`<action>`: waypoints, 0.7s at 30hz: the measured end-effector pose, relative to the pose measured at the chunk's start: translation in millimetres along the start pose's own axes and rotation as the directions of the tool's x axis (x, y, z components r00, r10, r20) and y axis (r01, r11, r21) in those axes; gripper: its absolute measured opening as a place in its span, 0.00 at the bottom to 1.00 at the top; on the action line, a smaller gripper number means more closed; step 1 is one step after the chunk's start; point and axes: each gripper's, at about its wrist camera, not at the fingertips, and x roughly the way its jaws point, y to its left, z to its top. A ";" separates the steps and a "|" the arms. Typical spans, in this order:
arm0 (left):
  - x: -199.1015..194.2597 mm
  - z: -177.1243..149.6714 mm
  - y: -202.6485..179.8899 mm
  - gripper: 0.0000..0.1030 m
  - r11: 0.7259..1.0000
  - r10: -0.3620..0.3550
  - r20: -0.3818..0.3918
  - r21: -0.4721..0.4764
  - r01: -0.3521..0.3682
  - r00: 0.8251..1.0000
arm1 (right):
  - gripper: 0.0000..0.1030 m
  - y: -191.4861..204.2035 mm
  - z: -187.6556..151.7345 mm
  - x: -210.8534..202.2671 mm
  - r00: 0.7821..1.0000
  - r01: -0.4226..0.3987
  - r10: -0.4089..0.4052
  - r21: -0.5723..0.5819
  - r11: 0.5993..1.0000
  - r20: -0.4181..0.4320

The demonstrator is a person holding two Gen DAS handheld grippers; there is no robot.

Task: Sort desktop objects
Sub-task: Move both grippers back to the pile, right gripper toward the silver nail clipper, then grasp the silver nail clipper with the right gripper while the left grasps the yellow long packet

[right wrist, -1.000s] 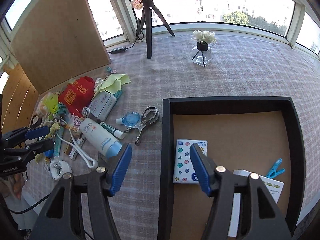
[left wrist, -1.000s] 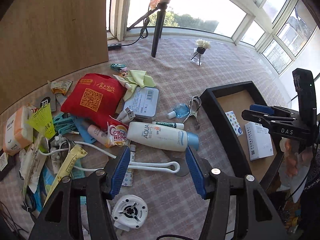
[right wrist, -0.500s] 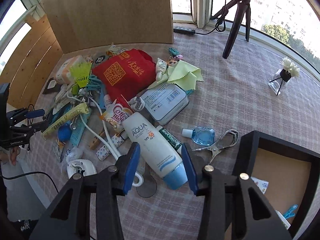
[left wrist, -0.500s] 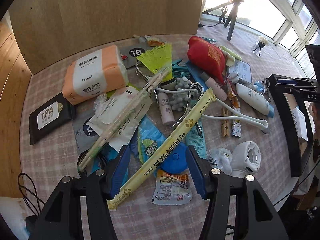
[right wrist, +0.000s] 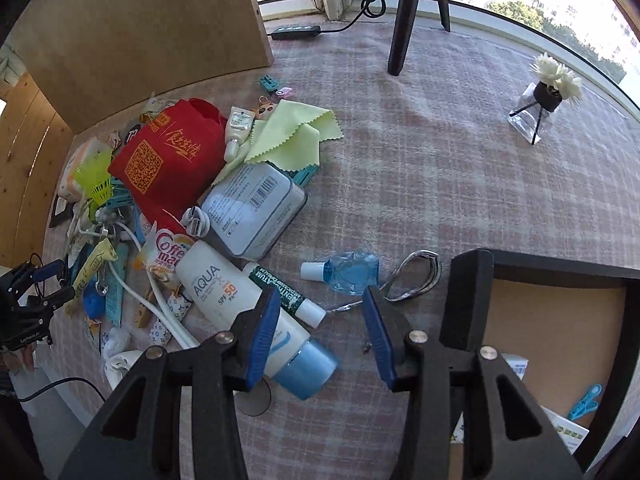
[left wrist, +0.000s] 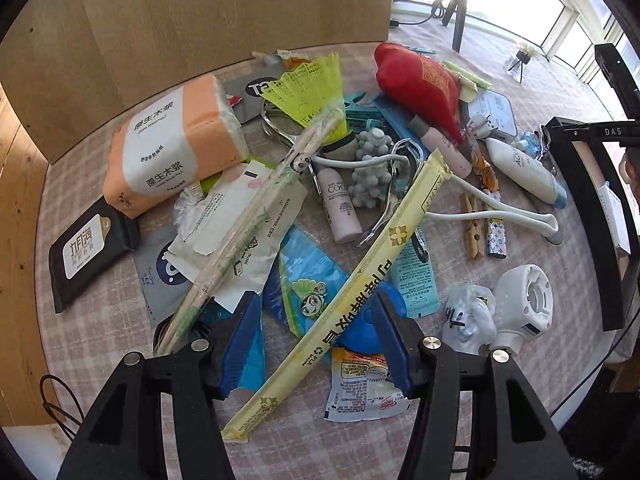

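A heap of small objects covers the checked tablecloth. My left gripper (left wrist: 316,336) is open and empty, low over a long yellow sachet (left wrist: 344,300), a blue packet (left wrist: 308,280) and a blue round lid (left wrist: 362,332). My right gripper (right wrist: 320,332) is open and empty above a green lip-balm stick (right wrist: 286,294), beside the white AQUA sunscreen tube (right wrist: 240,312), a blue dropper bottle (right wrist: 348,272) and a metal eyelash curler (right wrist: 412,276). The black sorting tray (right wrist: 472,300) lies to its right with a blue clothes peg (right wrist: 586,402) inside.
An orange tissue pack (left wrist: 172,140), red pouch (left wrist: 420,80), yellow shuttlecock (left wrist: 312,88), white fan head (left wrist: 524,308) and wooden peg (left wrist: 472,228) lie in the heap. A wooden board (left wrist: 200,20) stands behind. A tripod leg (right wrist: 404,20) and flower vase (right wrist: 544,100) stand farther back.
My left gripper has swung left from the sunscreen tube to the near-left part of the heap. My right gripper has moved from over the tray leftward and down to the lip balm.
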 end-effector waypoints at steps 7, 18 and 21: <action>9.4 1.6 -8.0 0.53 0.999 -0.026 -0.016 0.020 0.026 1.000 | 0.41 -29.6 1.7 15.5 0.999 -0.004 0.010 0.142 0.990 -0.040; 22.1 5.4 -15.8 0.39 0.998 -0.059 -0.041 0.028 0.060 0.997 | 0.36 -50.1 0.1 31.7 0.997 0.075 -0.064 0.265 0.961 -0.049; 26.9 12.0 -17.9 0.34 0.996 -0.084 -0.048 0.020 0.085 0.995 | 0.32 -52.8 1.9 32.1 0.996 0.083 -0.074 0.283 0.956 -0.042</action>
